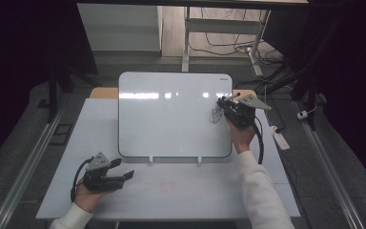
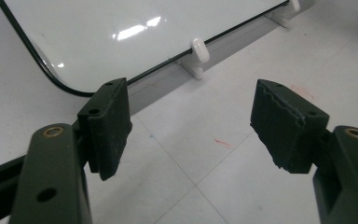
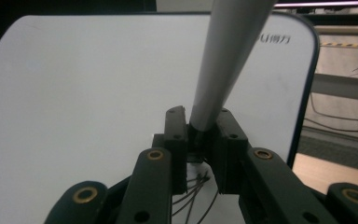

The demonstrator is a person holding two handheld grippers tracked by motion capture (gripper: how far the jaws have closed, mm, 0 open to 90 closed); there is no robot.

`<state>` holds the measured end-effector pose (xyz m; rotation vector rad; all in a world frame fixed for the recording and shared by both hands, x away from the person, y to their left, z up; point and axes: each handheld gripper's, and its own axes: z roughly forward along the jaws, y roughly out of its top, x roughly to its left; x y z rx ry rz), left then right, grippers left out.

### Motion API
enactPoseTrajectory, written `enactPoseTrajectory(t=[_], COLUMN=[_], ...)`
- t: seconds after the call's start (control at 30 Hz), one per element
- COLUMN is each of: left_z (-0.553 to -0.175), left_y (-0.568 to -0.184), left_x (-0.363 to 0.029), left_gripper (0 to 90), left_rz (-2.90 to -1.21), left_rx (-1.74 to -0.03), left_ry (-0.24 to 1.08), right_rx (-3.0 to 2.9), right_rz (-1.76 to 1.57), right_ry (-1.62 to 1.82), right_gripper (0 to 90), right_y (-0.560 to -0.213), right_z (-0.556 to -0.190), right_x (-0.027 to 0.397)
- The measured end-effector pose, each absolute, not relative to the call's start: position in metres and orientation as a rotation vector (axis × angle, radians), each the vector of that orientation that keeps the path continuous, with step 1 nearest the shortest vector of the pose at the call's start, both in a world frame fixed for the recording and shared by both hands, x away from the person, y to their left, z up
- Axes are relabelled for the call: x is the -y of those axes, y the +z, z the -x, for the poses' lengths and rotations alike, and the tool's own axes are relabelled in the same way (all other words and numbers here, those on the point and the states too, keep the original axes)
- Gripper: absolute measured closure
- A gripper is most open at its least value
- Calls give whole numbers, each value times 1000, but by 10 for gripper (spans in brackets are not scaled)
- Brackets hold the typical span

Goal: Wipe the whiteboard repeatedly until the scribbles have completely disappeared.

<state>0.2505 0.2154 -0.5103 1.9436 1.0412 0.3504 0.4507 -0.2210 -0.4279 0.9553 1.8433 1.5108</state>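
Marker (image 3: 223,60) is clamped by right gripper (image 1: 227,106), sketching at whiteboard (image 1: 171,114) 3 o'clock; left gripper (image 1: 123,171) spread, idle; stroke continuation needed

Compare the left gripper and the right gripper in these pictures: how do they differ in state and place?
The left gripper has its jaws open with nothing between them; the right gripper is shut on a white marker. The left gripper rests low on the table in front of the whiteboard; the right gripper is up at the whiteboard's right side, by a black scribble. Both are black and hand-held.
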Motion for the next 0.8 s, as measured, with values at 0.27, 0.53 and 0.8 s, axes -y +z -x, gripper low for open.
enactPoseTrajectory(t=[0.27,0.53,0.8], left_z=[-251,-252,-252], left_y=[-511,-512,-511], left_x=[-214,-215,-217], left_gripper=[296,296,297], left_rz=[-1948,-1949,-1942], left_rx=[-1044,-1050,-1049], left_ry=[350,350,350], right_rx=[-1816,-1902,-1894], right_rz=[-977,-868,-920], right_ry=[1521,1461,1460], right_gripper=[777,777,777], right_y=[-432,-431,-428], right_z=[-448,-445,-448], right_x=[229,219,233])
